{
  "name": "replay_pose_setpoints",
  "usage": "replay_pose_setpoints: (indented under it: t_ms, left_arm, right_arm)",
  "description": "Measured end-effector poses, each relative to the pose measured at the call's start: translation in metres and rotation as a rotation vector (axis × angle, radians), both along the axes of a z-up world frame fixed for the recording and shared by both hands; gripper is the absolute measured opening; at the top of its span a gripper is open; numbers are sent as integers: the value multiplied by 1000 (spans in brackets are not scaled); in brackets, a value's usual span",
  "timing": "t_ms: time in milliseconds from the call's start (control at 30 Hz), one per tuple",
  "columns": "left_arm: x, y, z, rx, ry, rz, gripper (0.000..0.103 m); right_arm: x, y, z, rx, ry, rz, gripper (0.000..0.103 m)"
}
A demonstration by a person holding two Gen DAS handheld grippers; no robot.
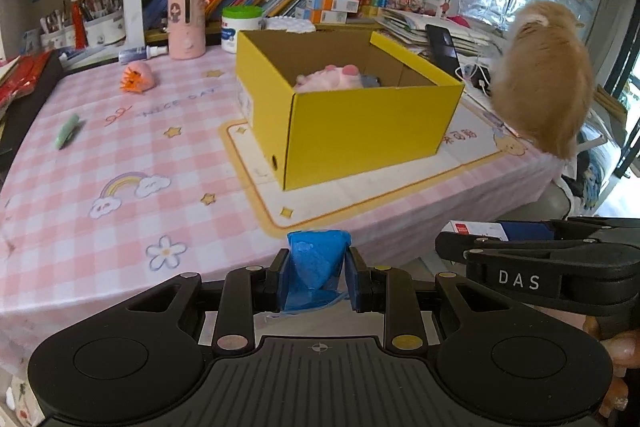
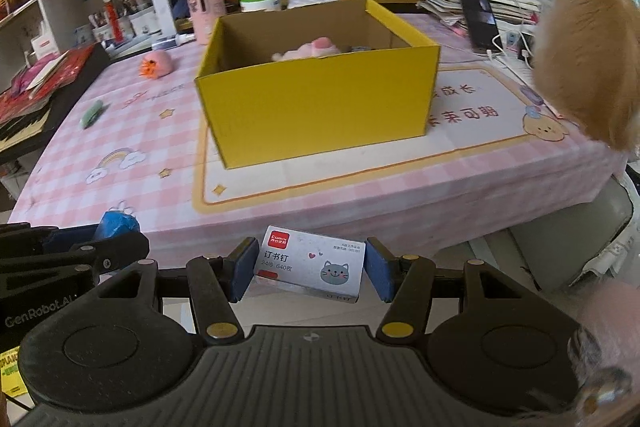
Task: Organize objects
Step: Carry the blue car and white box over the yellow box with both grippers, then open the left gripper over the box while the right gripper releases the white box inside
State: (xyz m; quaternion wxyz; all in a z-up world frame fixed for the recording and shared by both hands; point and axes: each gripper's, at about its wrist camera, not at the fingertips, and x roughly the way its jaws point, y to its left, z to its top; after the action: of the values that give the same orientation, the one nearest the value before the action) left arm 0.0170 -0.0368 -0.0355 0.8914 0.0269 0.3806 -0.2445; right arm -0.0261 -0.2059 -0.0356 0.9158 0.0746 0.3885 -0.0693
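An open yellow cardboard box (image 1: 360,123) (image 2: 316,107) stands on a white mat on the pink checked table, with a pink plush toy (image 1: 332,77) (image 2: 308,51) inside. My left gripper (image 1: 318,273) is shut on a crumpled blue soft object (image 1: 316,259) (image 2: 116,223), held off the table's near edge. My right gripper (image 2: 310,267) is shut on a small white staples box (image 2: 310,263) with a cat drawing, also short of the table edge; that box's end (image 1: 476,229) shows in the left wrist view. Both grippers hang side by side in front of the yellow box.
An orange cat (image 1: 540,79) (image 2: 588,59) sits at the table's right edge beside the box. A pink and orange toy (image 1: 138,77) (image 2: 156,63) and a green clip (image 1: 68,135) (image 2: 91,115) lie on the left. A pink cylinder (image 1: 186,23), a white jar (image 1: 240,27), books and a phone (image 1: 442,45) crowd the back.
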Motion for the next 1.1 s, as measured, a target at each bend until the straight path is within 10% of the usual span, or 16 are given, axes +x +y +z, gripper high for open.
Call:
replay_pose_setpoints:
  t_ms: [667,1100]
  left_arm:
    - [79,-93,52,-7,-259,16,27]
    - [152,-152,19,123,-154,83,27]
  right_arm:
    - [91,-82,47,-81,-231,52,55]
    - [185,-124,48,-56,-223,205,55]
